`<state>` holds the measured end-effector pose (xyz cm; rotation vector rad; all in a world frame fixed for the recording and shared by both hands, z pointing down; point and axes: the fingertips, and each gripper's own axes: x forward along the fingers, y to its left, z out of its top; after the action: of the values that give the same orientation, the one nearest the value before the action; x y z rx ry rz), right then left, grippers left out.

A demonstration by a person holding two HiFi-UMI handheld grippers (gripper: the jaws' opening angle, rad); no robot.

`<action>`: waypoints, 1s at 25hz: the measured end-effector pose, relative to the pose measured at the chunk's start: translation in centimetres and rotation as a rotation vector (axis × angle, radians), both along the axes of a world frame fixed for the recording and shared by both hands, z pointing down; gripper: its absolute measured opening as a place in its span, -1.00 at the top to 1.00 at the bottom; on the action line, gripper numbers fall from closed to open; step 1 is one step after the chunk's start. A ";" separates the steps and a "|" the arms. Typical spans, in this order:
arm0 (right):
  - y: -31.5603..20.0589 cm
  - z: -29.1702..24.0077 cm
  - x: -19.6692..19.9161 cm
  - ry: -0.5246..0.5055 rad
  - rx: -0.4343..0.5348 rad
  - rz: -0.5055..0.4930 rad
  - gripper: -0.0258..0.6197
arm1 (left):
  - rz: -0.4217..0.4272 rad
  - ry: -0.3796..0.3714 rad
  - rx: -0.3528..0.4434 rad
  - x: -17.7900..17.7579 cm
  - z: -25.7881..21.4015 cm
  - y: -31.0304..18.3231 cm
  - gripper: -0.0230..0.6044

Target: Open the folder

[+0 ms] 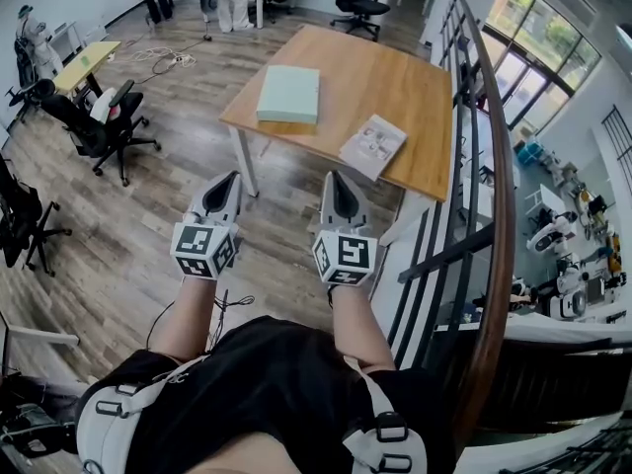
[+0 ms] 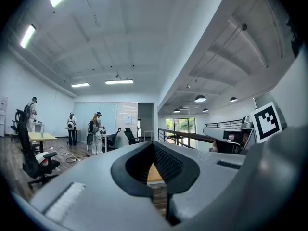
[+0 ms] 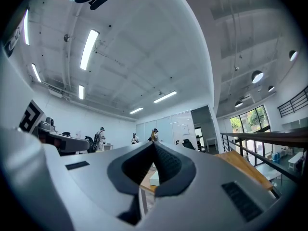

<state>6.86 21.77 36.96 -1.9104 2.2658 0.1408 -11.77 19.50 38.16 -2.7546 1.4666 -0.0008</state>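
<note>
we held both grippers out in the lower middle of the head view, short of the wooden table (image 1: 395, 87) that filled the upper centre. the left gripper (image 1: 234, 175) had its jaws pressed together with nothing between them. the right gripper (image 1: 332, 175) beside it was closed and empty too. the pale green folder (image 1: 288, 94) lay flat and shut on the table's left part, well apart from both grippers. a printed booklet (image 1: 373, 146) lay at the table's near edge, to the folder's lower right. a black office chair (image 1: 104, 121) stood on the wood floor (image 1: 128, 245) at the left, and a dark railing (image 1: 494, 215) ran down the right side.
</note>
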 end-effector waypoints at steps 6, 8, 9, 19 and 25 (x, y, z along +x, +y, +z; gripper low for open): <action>-0.5 0.2 -2.3 -0.018 -0.016 0.024 0.90 | 0.042 -0.003 -0.005 -2.2 0.3 -0.7 0.92; -0.8 0.2 -2.4 -0.018 -0.018 0.032 0.90 | 0.046 0.002 -0.005 -2.6 0.4 -1.1 0.92; -1.0 0.1 -2.4 -0.014 -0.016 0.036 0.90 | 0.047 0.005 -0.005 -2.7 0.4 -1.3 0.92; -6.4 1.2 -1.9 -0.040 -0.018 0.030 0.90 | 0.031 -0.017 -0.012 -2.9 1.8 -6.6 0.92; -13.6 2.5 0.6 -0.067 -0.025 0.023 0.90 | 0.010 -0.042 -0.014 -1.0 2.6 -13.2 0.92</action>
<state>7.47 8.12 39.43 -1.9242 2.2129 0.0507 -12.80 6.28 40.73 -2.7550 1.4482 -0.0685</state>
